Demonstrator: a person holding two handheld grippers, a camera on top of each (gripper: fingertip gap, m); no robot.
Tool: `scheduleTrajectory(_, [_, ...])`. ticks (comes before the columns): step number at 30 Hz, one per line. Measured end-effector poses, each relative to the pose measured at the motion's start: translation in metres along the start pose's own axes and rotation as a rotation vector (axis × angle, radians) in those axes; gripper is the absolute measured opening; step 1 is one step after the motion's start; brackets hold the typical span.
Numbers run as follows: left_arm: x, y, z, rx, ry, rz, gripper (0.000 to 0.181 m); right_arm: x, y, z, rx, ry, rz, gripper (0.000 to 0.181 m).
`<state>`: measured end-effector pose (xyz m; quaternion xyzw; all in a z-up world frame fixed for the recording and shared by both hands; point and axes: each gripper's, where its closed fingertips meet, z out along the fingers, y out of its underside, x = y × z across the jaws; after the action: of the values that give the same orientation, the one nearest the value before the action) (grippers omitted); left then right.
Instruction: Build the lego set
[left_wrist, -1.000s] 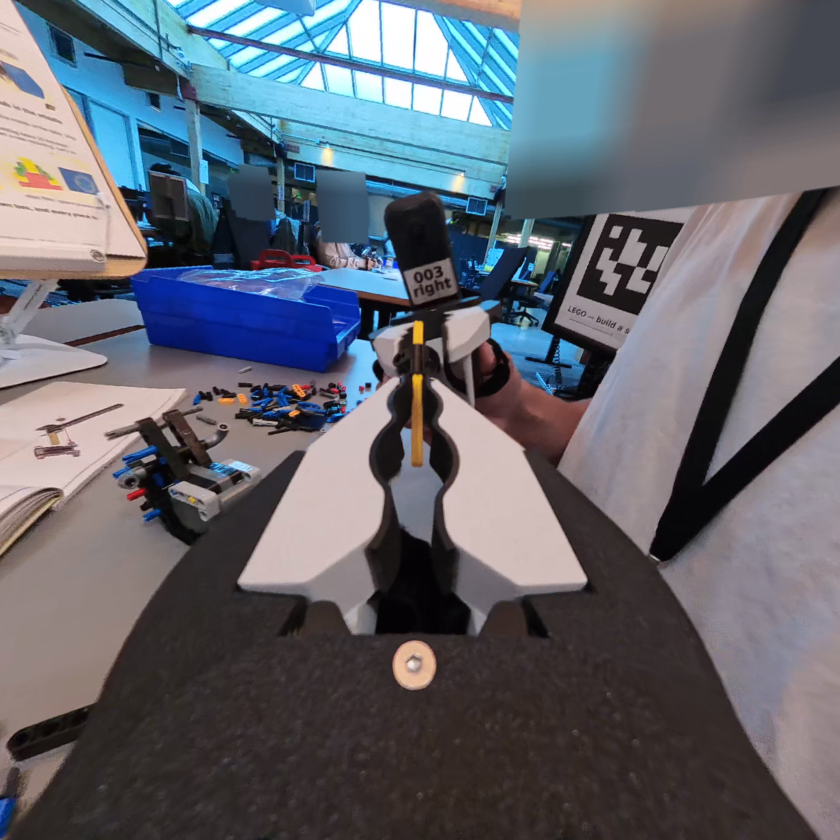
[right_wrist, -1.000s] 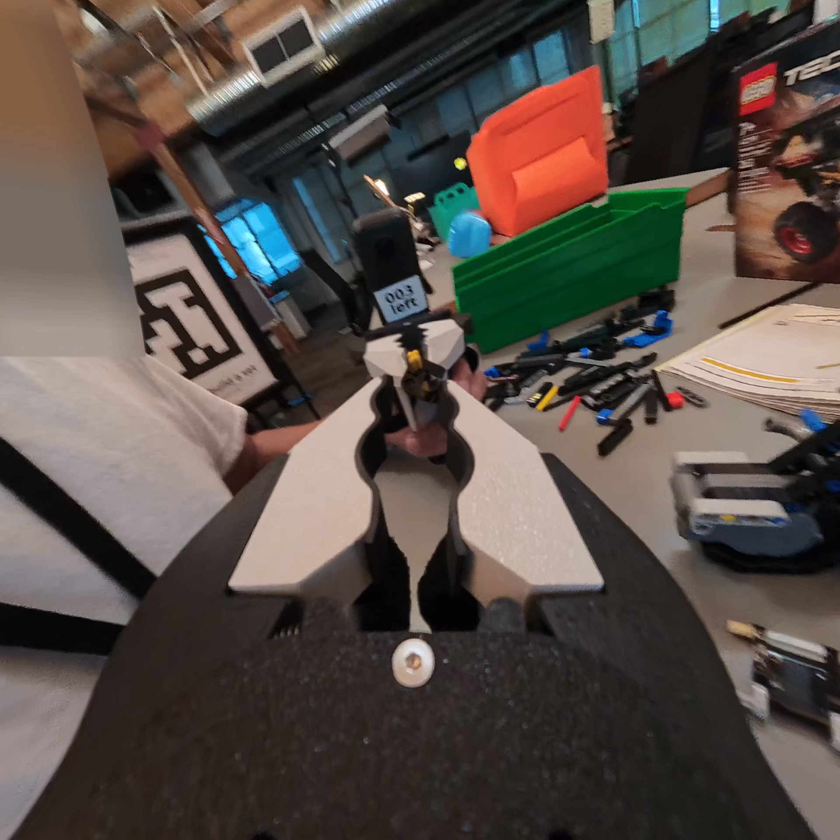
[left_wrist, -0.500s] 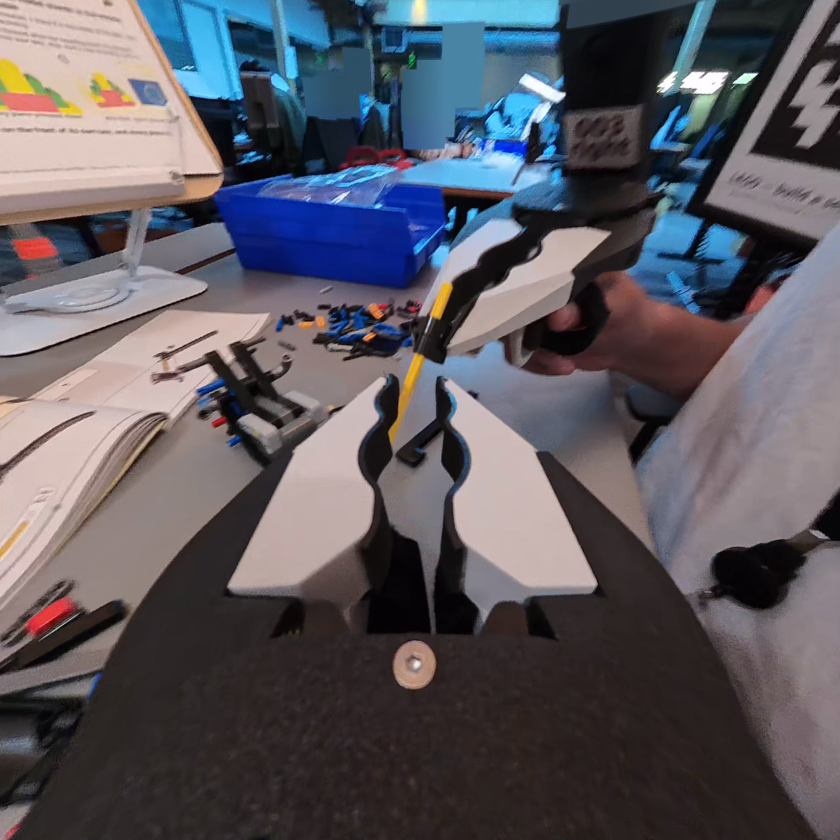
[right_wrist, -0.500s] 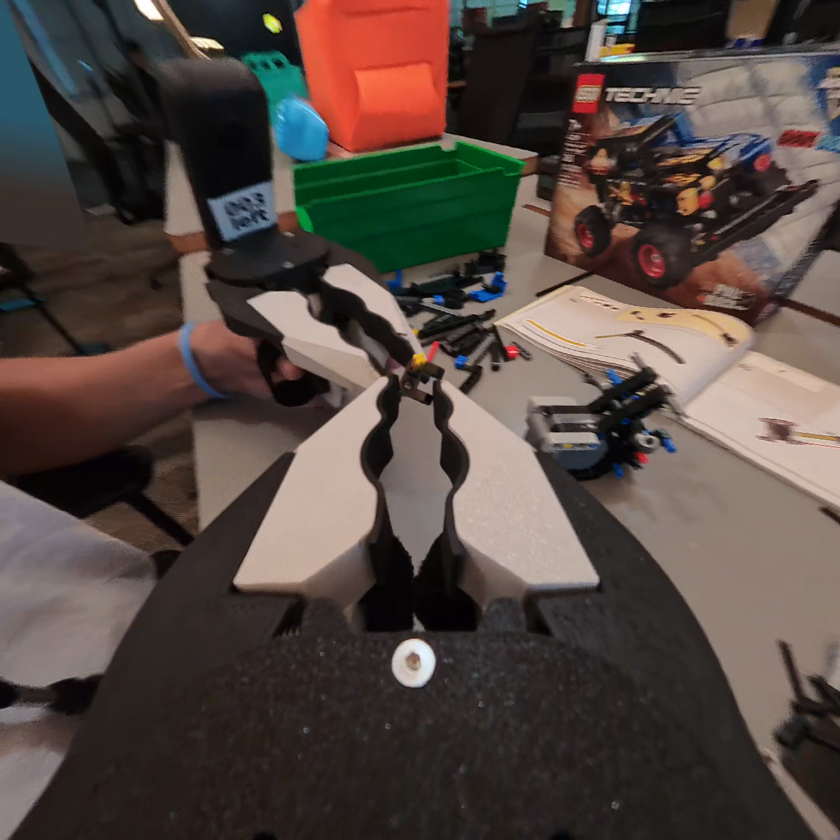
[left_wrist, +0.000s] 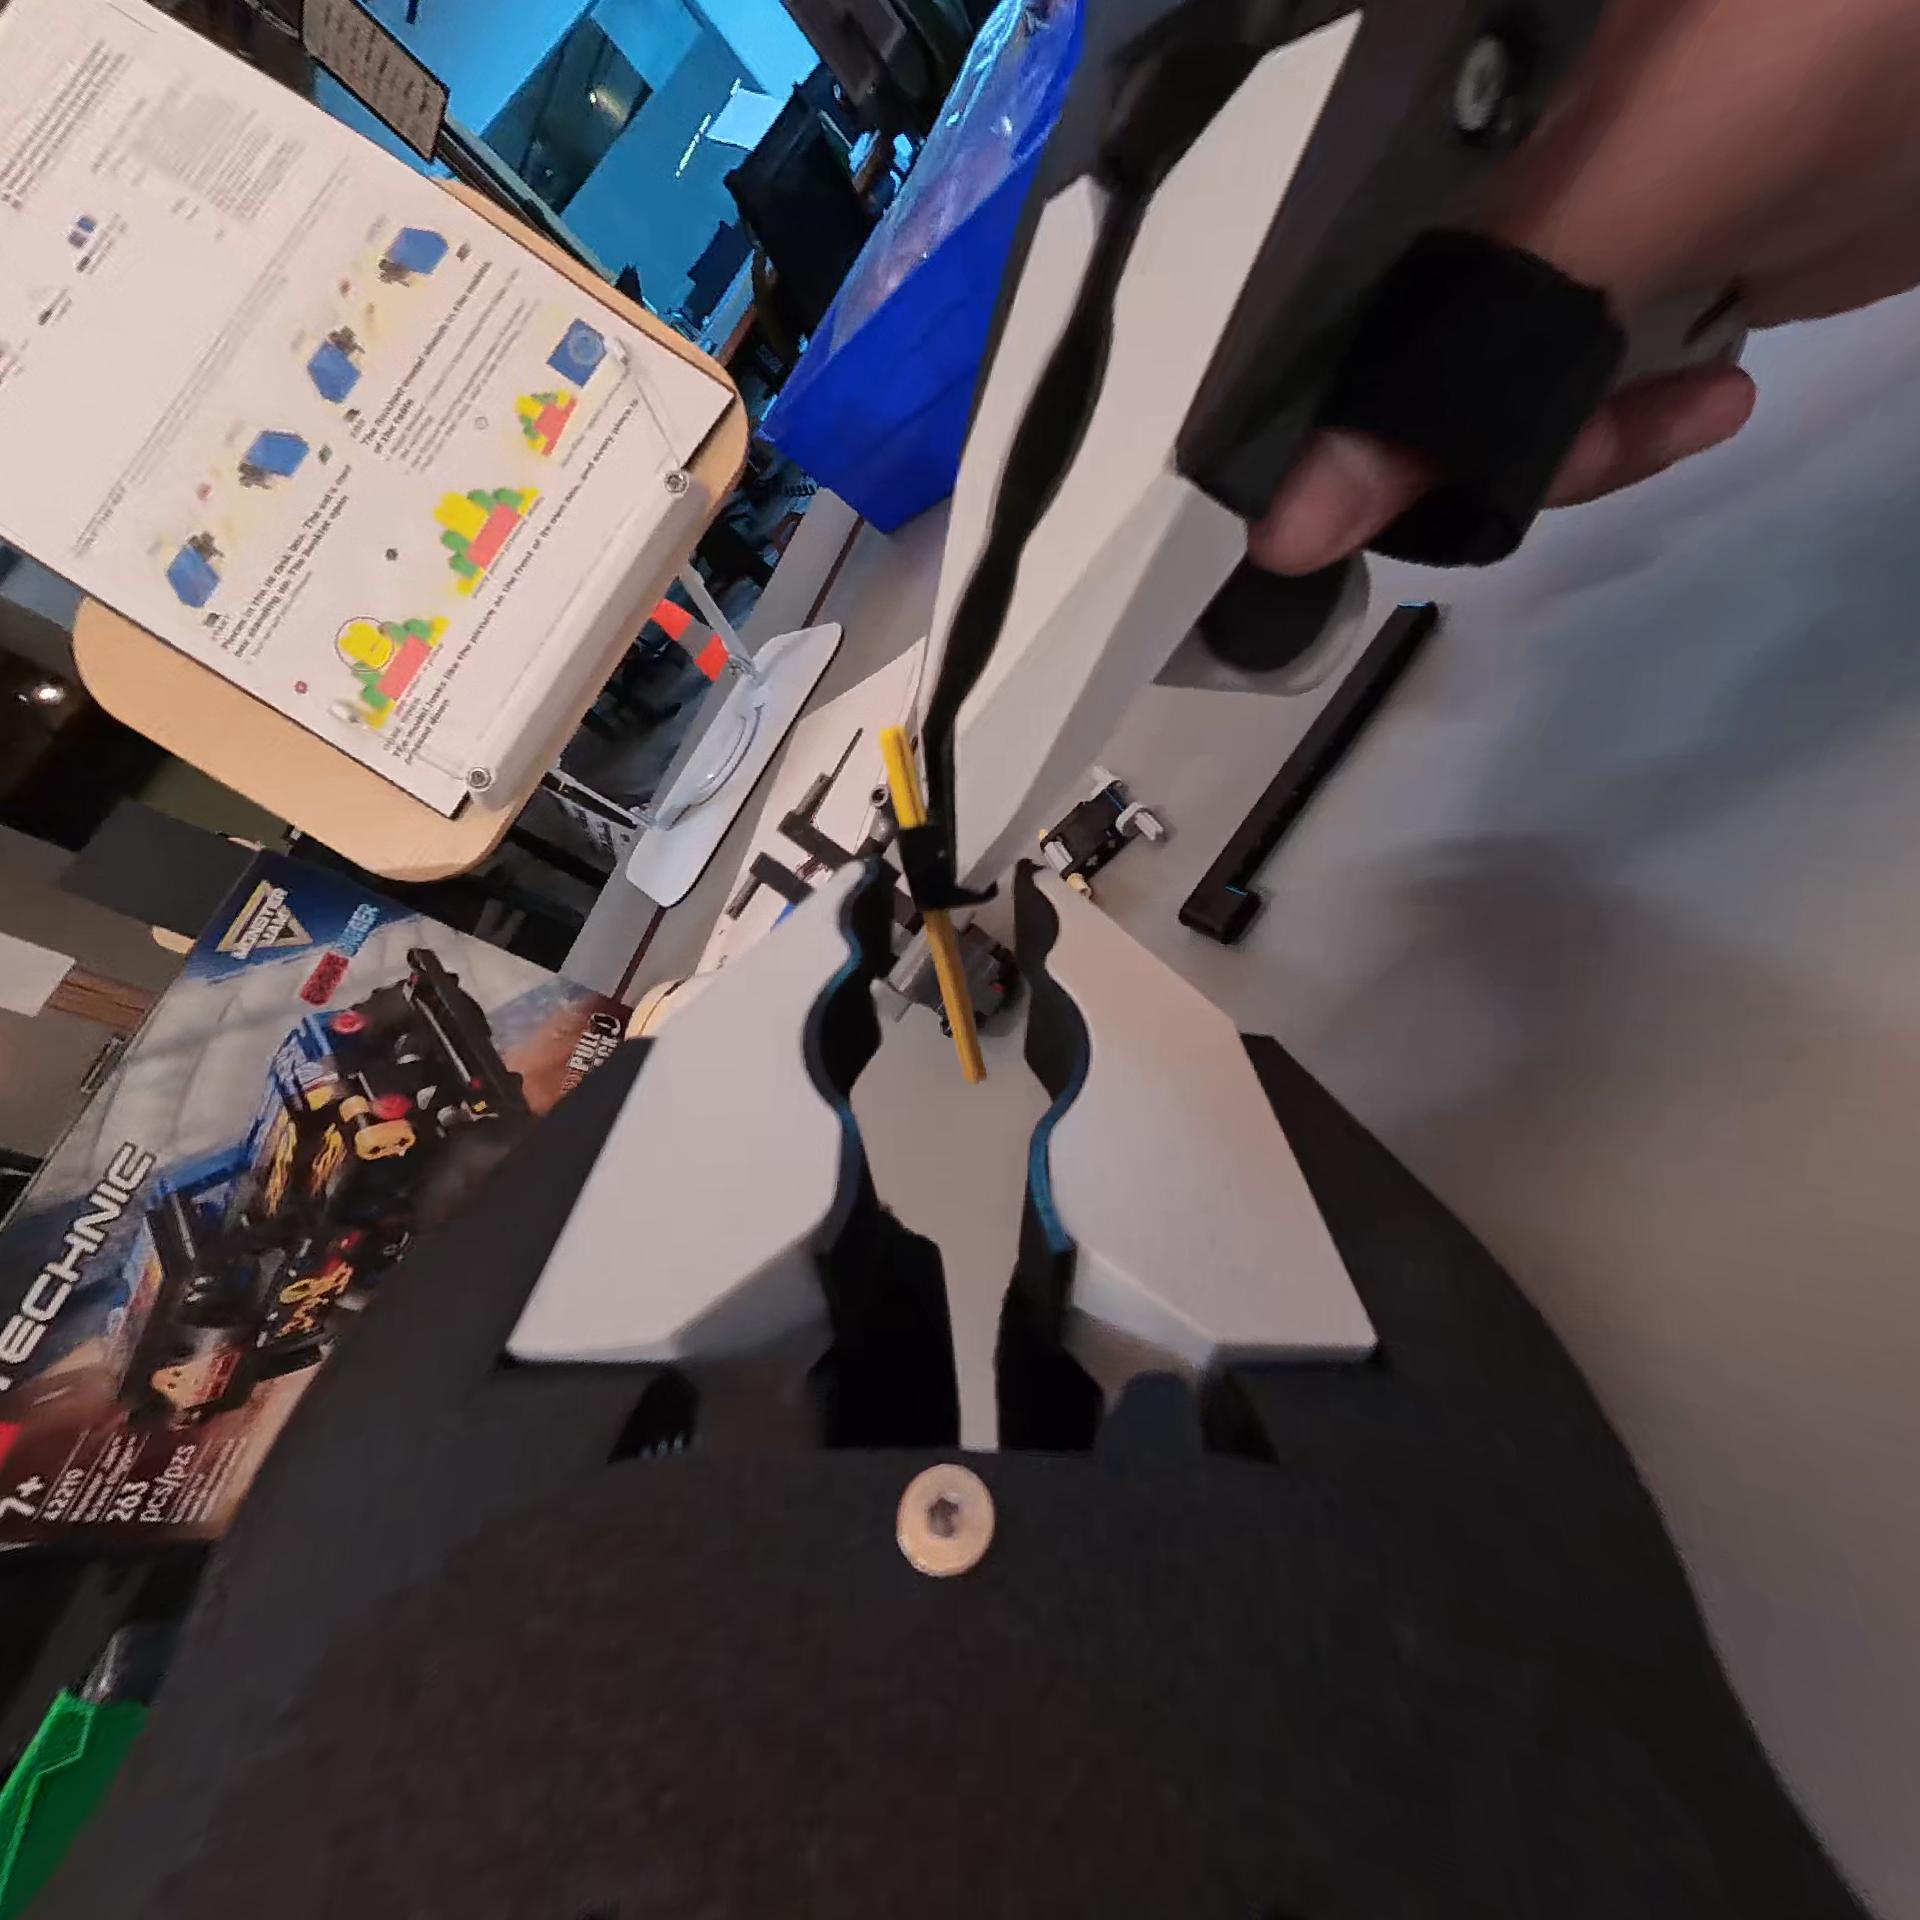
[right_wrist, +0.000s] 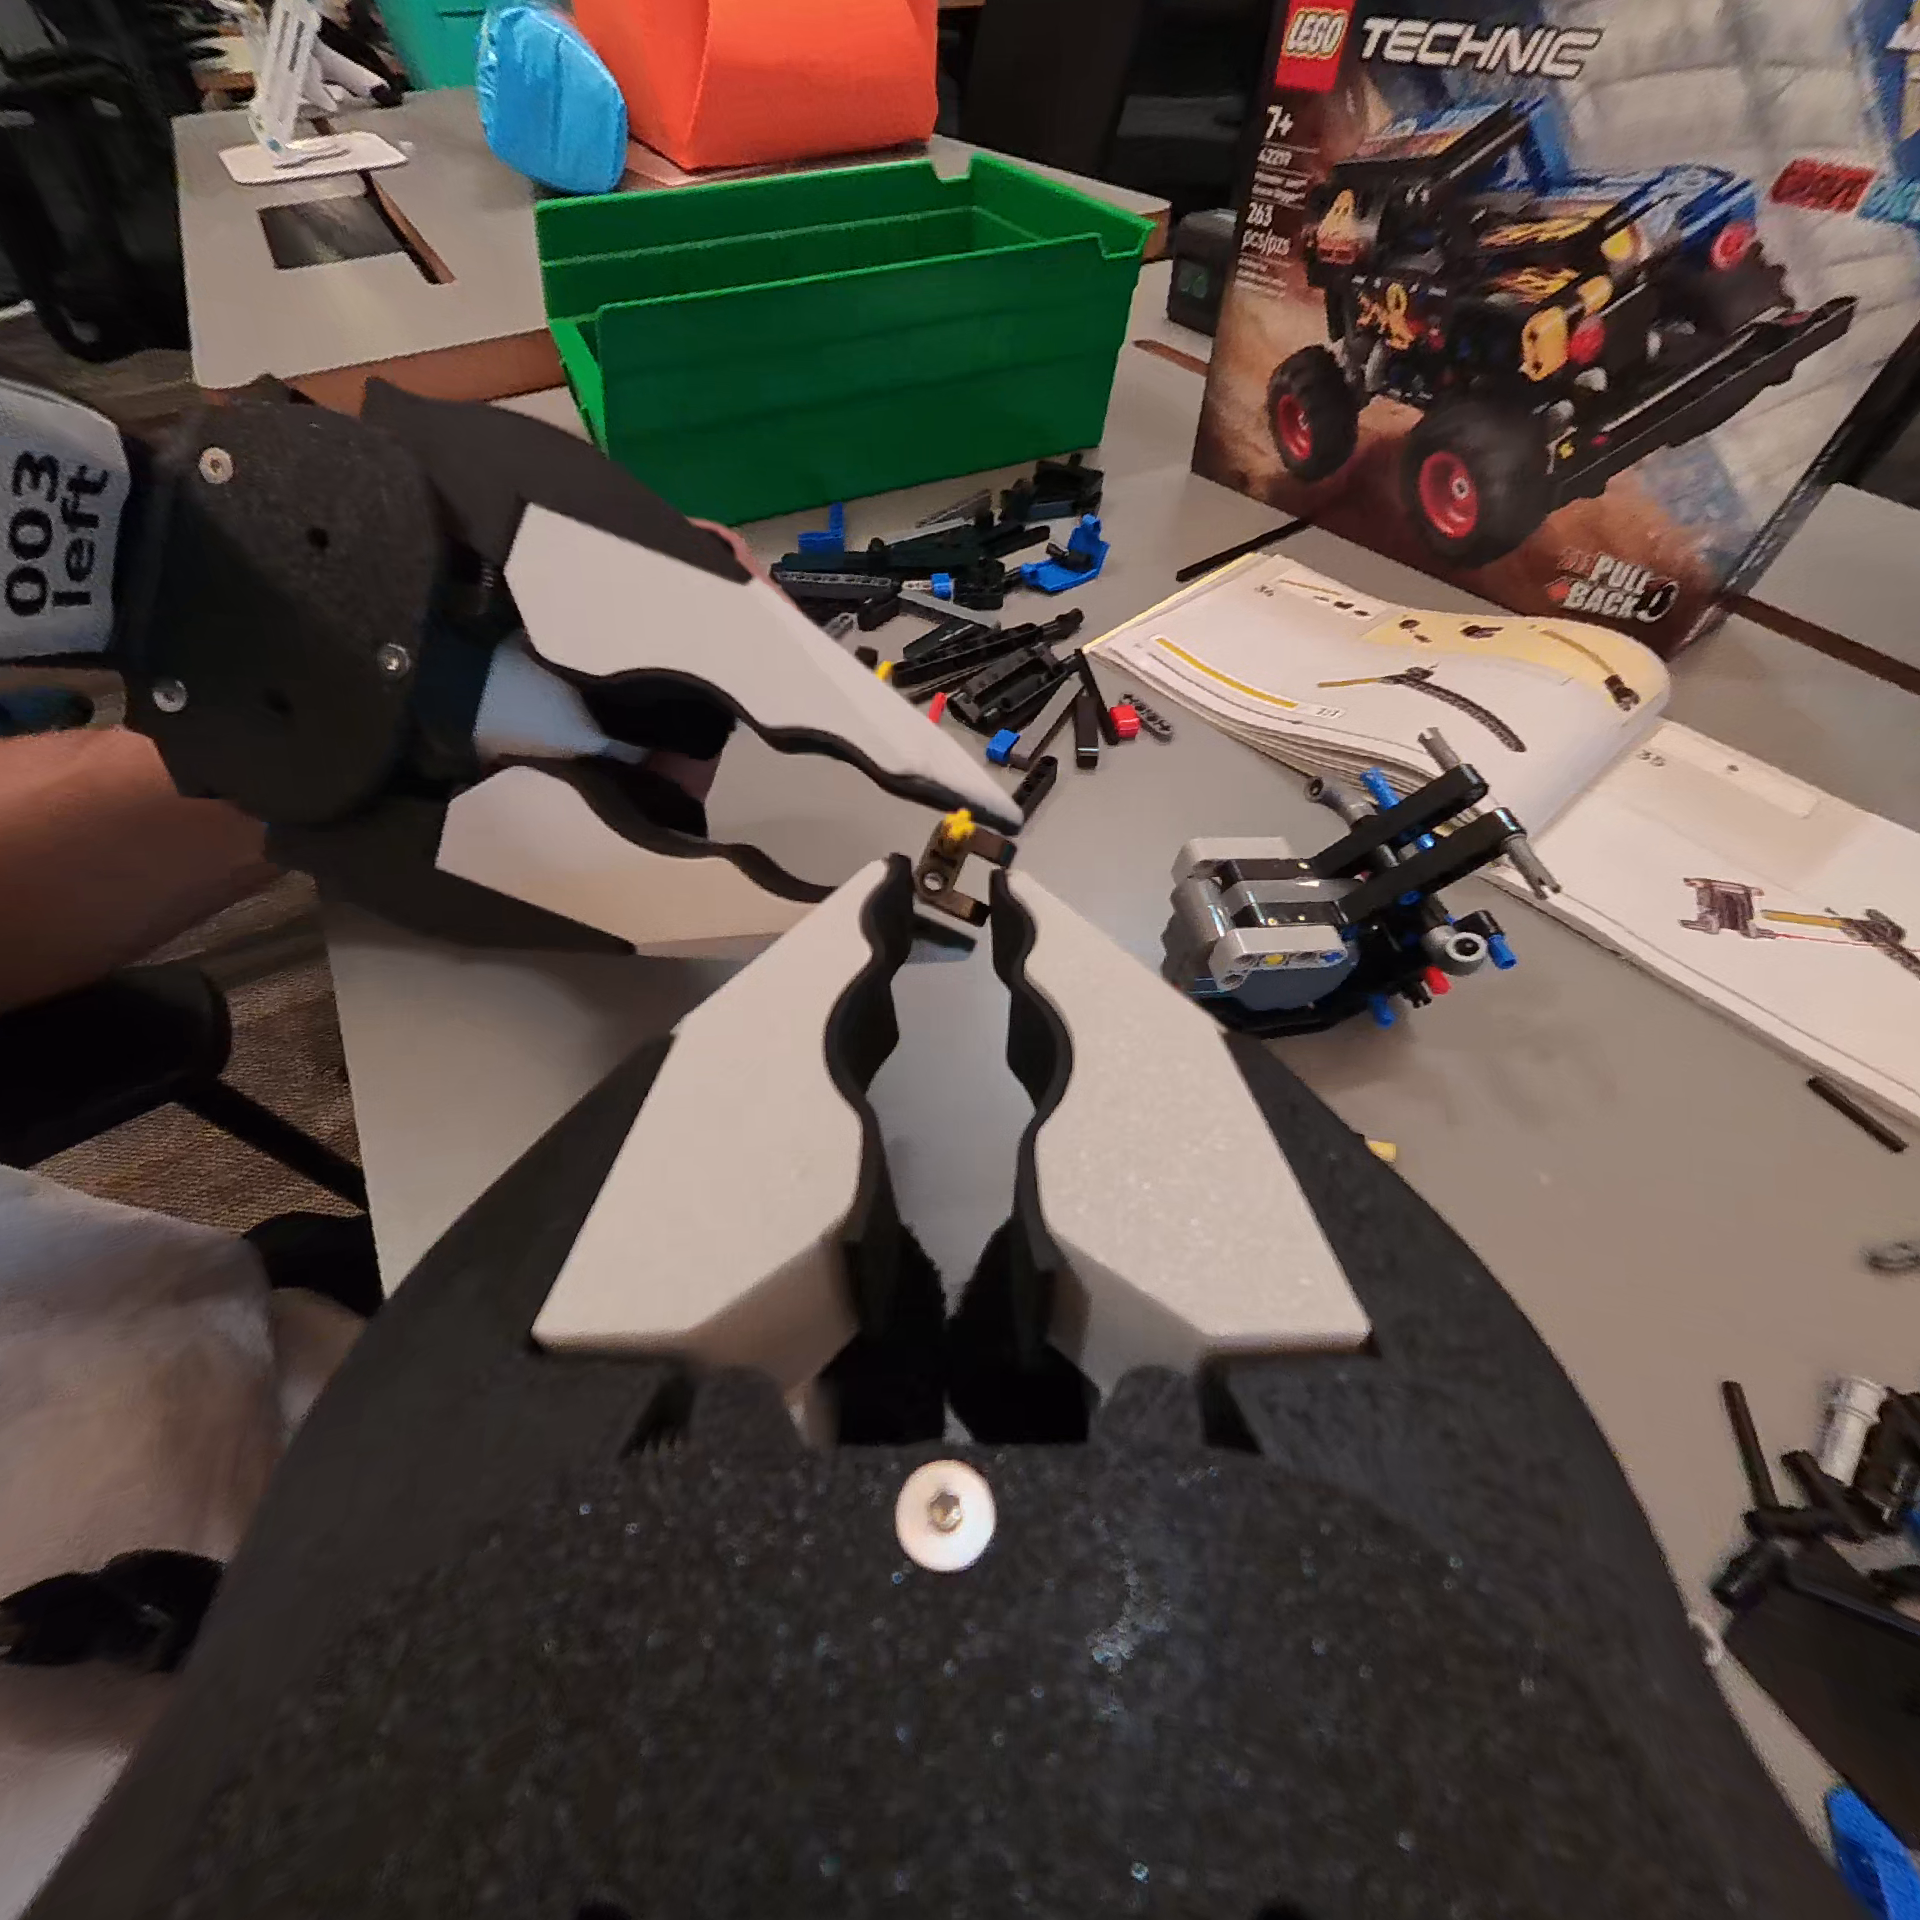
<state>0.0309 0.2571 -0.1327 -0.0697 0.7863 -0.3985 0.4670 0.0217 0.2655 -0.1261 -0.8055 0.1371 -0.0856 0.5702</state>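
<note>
My right gripper (right_wrist: 945, 883) is shut on a small black connector (right_wrist: 951, 891) threaded on a thin yellow axle (left_wrist: 951, 987); only the axle's end (right_wrist: 956, 826) shows in the right wrist view. In the left wrist view the right gripper (left_wrist: 940, 831) comes down from the upper right. My left gripper (left_wrist: 945, 894) is open, its fingers on either side of the axle without touching it. In the right wrist view it (right_wrist: 914, 854) reaches in from the left, jaws apart. The part-built grey and black model (right_wrist: 1340, 914) stands on the table to the right.
A green bin (right_wrist: 831, 343), the set's box (right_wrist: 1558, 312), an open manual (right_wrist: 1403, 665) and a pile of loose parts (right_wrist: 987, 634) lie beyond. A blue bin (left_wrist: 914, 343), an instruction board on a stand (left_wrist: 343, 416) and a long black beam (left_wrist: 1320, 769) are also in view. The grippers are tip to tip, or close to it.
Both grippers have swung down from in front of the person towards the table. The left gripper has opened wider. The yellow axle stays in the right gripper.
</note>
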Motion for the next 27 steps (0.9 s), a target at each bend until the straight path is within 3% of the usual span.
scheduleTrajectory(10, [-0.001,-0.005,0.002,0.046,-0.025,-0.023,0.014,0.001,-0.003,-0.005,0.026,-0.009,-0.026,0.014])
scheduleTrajectory(15, [-0.001,-0.007,0.0,0.07,-0.031,-0.025,0.014,-0.01,-0.007,-0.009,0.077,-0.173,0.11,0.027])
scheduleTrajectory(20, [-0.009,-0.02,-0.008,0.149,-0.058,-0.093,0.014,-0.016,-0.025,-0.023,0.202,-0.389,0.337,0.027])
scheduleTrajectory(27, [-0.025,-0.034,-0.02,0.27,-0.06,-0.282,0.014,-0.004,-0.034,-0.035,0.29,-0.403,0.386,0.025])
